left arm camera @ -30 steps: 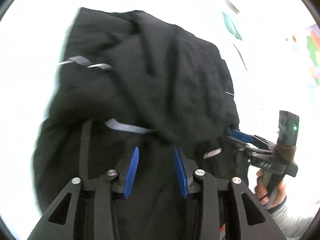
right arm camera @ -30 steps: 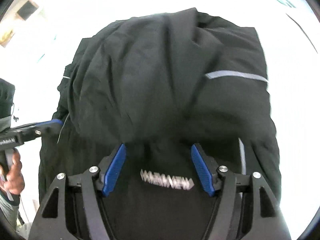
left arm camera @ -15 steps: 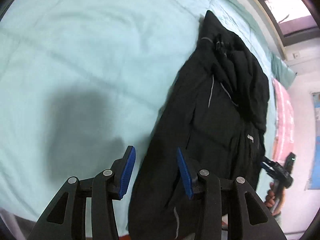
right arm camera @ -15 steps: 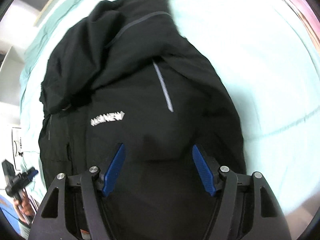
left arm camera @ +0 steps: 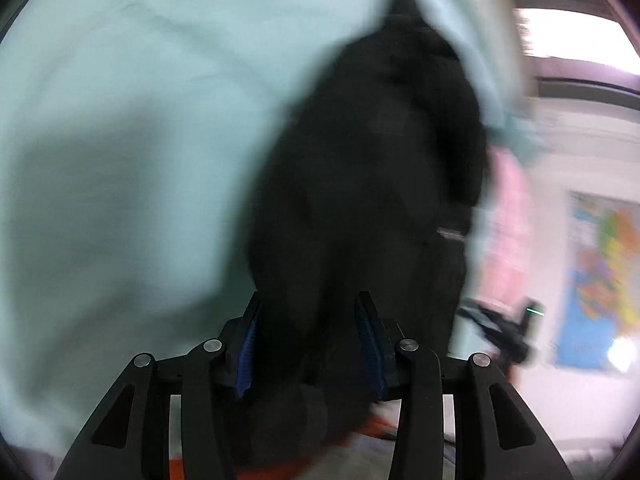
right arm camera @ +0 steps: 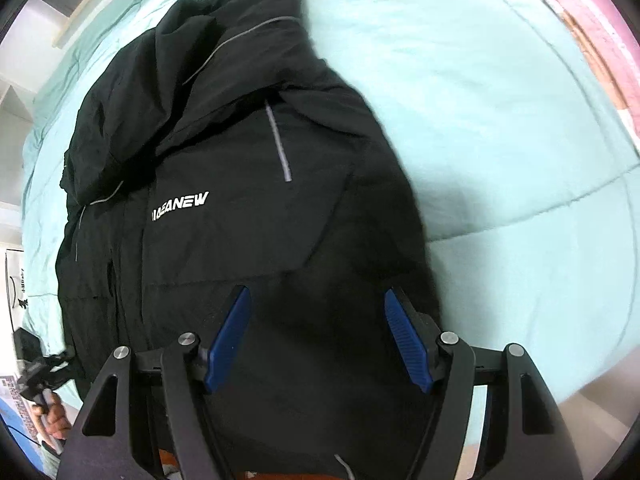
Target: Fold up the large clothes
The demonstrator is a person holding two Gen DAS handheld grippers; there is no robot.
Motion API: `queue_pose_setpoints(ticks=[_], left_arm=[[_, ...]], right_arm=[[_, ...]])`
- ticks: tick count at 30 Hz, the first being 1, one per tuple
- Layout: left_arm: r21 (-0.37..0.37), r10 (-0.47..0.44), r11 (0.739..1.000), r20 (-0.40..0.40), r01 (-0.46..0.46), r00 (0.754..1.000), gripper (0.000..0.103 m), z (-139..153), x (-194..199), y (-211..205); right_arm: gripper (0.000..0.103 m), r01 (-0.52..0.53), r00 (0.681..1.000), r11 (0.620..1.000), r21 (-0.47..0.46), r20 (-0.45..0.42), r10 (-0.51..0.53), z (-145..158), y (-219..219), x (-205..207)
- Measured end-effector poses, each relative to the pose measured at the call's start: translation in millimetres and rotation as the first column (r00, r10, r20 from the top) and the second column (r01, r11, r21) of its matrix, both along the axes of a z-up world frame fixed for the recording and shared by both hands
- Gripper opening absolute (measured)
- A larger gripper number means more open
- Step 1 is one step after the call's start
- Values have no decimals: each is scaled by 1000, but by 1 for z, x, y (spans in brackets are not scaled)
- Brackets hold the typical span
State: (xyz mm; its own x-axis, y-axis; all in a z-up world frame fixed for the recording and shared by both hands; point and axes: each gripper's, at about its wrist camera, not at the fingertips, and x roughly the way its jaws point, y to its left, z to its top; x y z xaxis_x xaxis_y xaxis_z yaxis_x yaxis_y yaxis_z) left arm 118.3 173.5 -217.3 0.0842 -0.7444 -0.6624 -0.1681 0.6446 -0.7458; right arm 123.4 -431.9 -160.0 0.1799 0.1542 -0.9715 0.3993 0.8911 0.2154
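Observation:
A large black jacket (right arm camera: 248,208) with white lettering and grey reflective stripes lies lengthwise on a pale green bed (right arm camera: 500,120), hood at the far end. My right gripper (right arm camera: 316,336) is open, its blue pads wide apart over the jacket's near hem. In the blurred left wrist view the jacket (left arm camera: 372,184) is a dark mass. My left gripper (left arm camera: 310,346) is open with jacket fabric between its pads. The right gripper shows in the left view (left arm camera: 496,324), and the left gripper in the right view (right arm camera: 40,372), at the jacket's left edge.
The green bedcover (left arm camera: 120,140) spreads wide to the left of the jacket. A pink cloth (left arm camera: 508,216) lies along the bed's right side, with a colourful wall poster (left arm camera: 604,280) and a window (left arm camera: 568,32) beyond. The bed's near edge (right arm camera: 600,368) drops off.
A second ago both grippers were close above the bunched jacket; they have pulled back and the jacket now lies stretched out on the bed. The left view has swung and blurred.

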Motion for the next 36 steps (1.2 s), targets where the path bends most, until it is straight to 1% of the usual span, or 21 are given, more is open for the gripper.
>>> queue_pose_setpoints(ticks=[2,4,5,6,8,11,13,15,17,18,19,20,21,23,25,26,29,30,32,33,36], left_arm=[[-96,-23,995,80,31,997,44,23,-1,-12],[-129,-40,990,94,52,995,45,26,1,-21],[-121,-50,991,82,60,995,45,22,3,-25],[-87,-63,994,53,68,997,45,14,4,-29],[18,-107,994,-23,107,994,45,-5,4,-39],[138,-188,972,-44,192,981,45,-12,-2,-54],[146,-200,968,-42,204,979,45,-10,1,-62],[127,-184,974,-50,189,982,45,-9,7,-66],[122,-177,976,-31,180,984,45,-3,14,-75],[108,-180,978,-18,181,984,45,1,14,-77],[84,-181,980,-6,181,983,45,4,14,-78],[44,-177,983,7,177,984,45,8,15,-80],[-13,-170,985,21,171,985,45,12,14,-79],[-110,-156,981,34,159,987,45,19,15,-79],[-154,-152,976,29,155,988,45,21,18,-79],[-151,-156,976,22,158,987,45,20,18,-80],[-41,-208,978,-16,207,978,44,11,17,-90],[14,-238,971,-28,239,971,44,7,14,-98],[76,-275,958,-47,278,960,44,1,10,-101],[87,-277,956,-57,281,959,44,-1,7,-102],[73,-236,968,-58,240,970,44,-3,5,-98]], right_arm=[[72,-8,1000,1000,-24,15,8,11,-5,-10],[72,-12,1000,999,-50,16,13,19,-14,-22],[72,-10,1000,999,-49,13,11,20,-18,-27],[72,-3,1000,999,-40,5,3,19,-23,-33],[72,21,1000,1000,-17,-20,-21,13,-32,-44],[72,22,998,1000,0,-61,-22,2,-35,-63],[72,14,996,1000,6,-84,-13,-4,-34,-73],[72,14,994,999,30,-113,-11,-15,-32,-84],[72,20,991,999,50,-134,-14,-27,-28,-90],[70,19,990,998,56,-137,-11,-31,-26,-92],[64,19,991,998,67,-137,-10,-34,-24,-93],[49,23,993,994,109,-115,-10,-33,-21,-94],[49,17,996,988,153,-88,-4,-29,-17,-94],[49,-32,999,986,164,-20,36,-14,-7,-92],[49,-65,998,982,177,20,62,-4,-1,-92],[49,-63,998,979,192,24,60,-4,-1,-94],[51,-43,999,982,185,-22,48,-19,-6,-100],[54,-29,999,979,203,-38,38,-26,-8,-104],[63,-3,997,968,251,-68,21,-38,-11,-112],[63,-8,996,962,274,-78,31,-43,-9,-117],[63,-55,993,963,263,-84,80,-45,-2,-124]])
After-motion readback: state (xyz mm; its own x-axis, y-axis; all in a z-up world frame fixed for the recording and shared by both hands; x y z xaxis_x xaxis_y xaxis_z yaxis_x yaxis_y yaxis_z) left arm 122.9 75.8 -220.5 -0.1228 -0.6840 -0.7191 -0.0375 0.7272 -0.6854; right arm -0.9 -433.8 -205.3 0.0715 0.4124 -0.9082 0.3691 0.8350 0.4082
